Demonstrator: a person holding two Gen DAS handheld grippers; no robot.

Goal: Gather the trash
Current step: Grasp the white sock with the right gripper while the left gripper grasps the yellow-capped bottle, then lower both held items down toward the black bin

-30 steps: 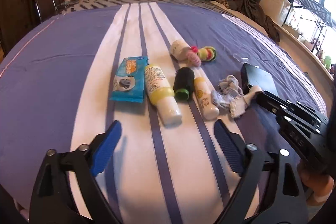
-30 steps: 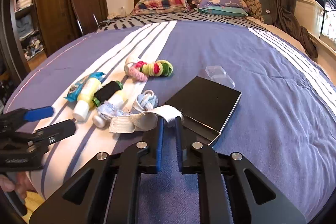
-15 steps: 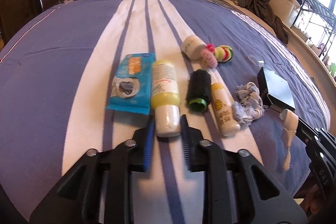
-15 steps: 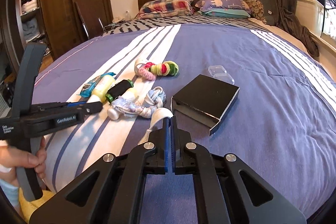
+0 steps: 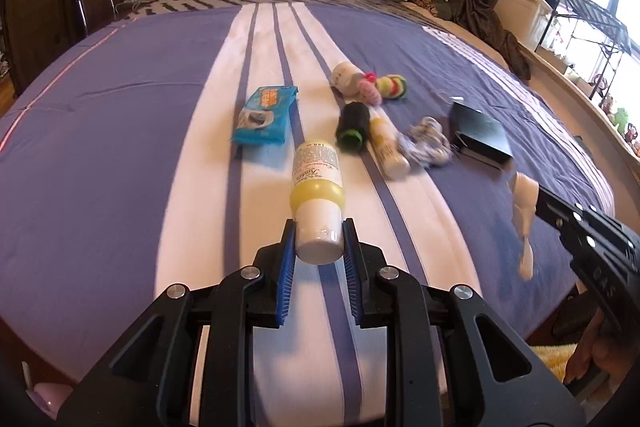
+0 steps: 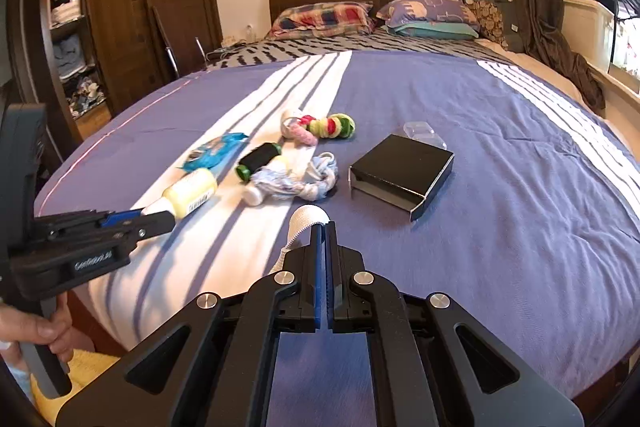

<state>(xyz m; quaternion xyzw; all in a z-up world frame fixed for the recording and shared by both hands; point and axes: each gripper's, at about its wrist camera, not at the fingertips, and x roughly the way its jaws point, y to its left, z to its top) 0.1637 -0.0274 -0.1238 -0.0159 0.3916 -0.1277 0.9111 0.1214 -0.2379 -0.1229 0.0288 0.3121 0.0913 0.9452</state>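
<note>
Striped bedspread (image 5: pixel 120 115), two pillows (image 6: pixel 324 17), wooden wardrobe (image 6: pixel 120 7)

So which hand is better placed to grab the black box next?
Neither is free, but right: the right gripper, shut on a white strip, sits nearest the black box; the left gripper clamps the lotion bottle.

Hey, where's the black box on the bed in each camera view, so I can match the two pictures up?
Left wrist view: the black box lies right of centre, beyond the right gripper.
Right wrist view: the box is just right of centre, ahead of that gripper.
Shared landmark: the blue-white knotted rope lies just left of the box in both.
</note>
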